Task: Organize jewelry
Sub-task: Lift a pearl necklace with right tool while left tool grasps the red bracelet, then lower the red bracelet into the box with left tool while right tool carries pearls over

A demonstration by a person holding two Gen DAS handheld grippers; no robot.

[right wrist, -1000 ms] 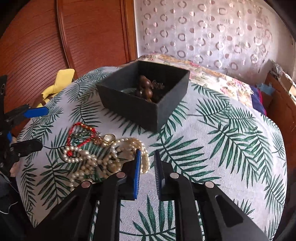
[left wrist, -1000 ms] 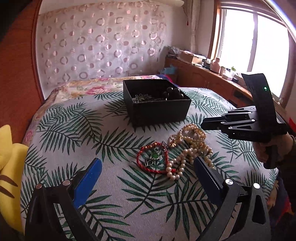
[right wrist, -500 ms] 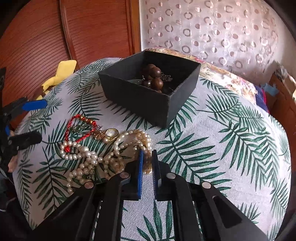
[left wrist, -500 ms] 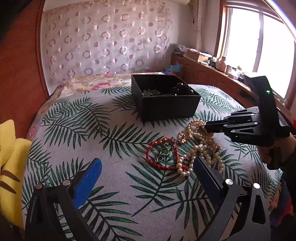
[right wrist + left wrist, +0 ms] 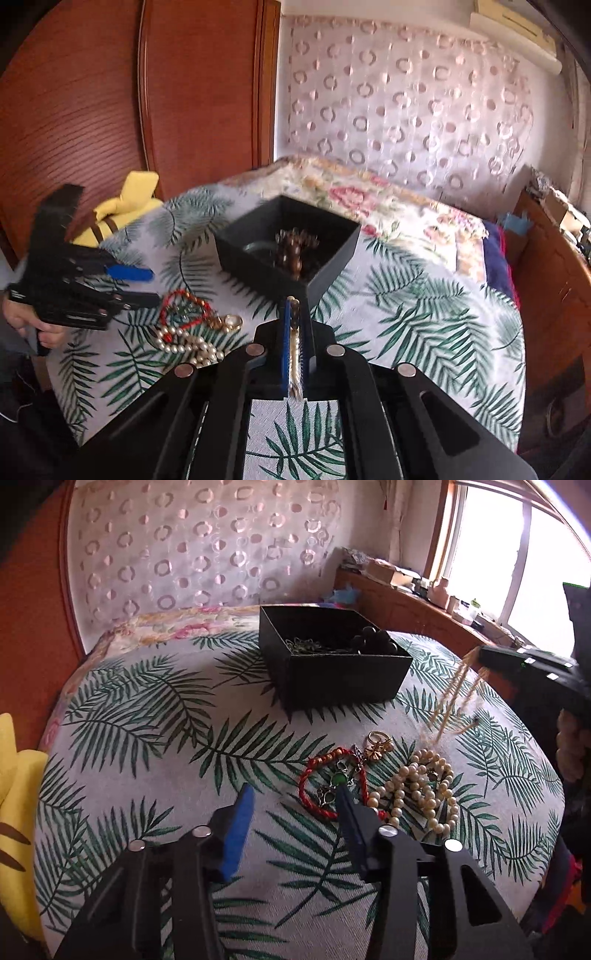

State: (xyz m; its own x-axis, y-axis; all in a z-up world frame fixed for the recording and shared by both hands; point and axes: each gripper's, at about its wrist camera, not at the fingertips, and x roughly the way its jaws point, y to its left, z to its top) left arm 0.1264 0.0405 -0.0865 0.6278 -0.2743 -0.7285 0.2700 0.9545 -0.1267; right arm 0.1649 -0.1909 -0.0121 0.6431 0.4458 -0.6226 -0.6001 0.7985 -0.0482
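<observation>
On the palm-leaf cloth: jewelry part sorted, one strand in transit.

Left wrist view: square black cardboard box (image 5: 332,661) at 12 o'clock, already holding a dark wooden bead bracelet (image 5: 373,640) and a tangle of metal chain (image 5: 314,646). Left gripper (image 5: 293,805), jaws just narrowed and half open, nothing between them, tip beside the red cord bracelet (image 5: 317,779). Unsorted on the cloth: that bracelet, gold ring (image 5: 378,738), cream pearl necklace (image 5: 417,794) at 3 o'clock. Thin pale bead strand (image 5: 450,705) hangs from the right gripper (image 5: 484,653), clear of the cloth.
Right wrist view: right gripper's jaws clamped on the strand, box at 12 o'clock. Judged: roughly halfway; three pieces remain plus this drop.
</observation>
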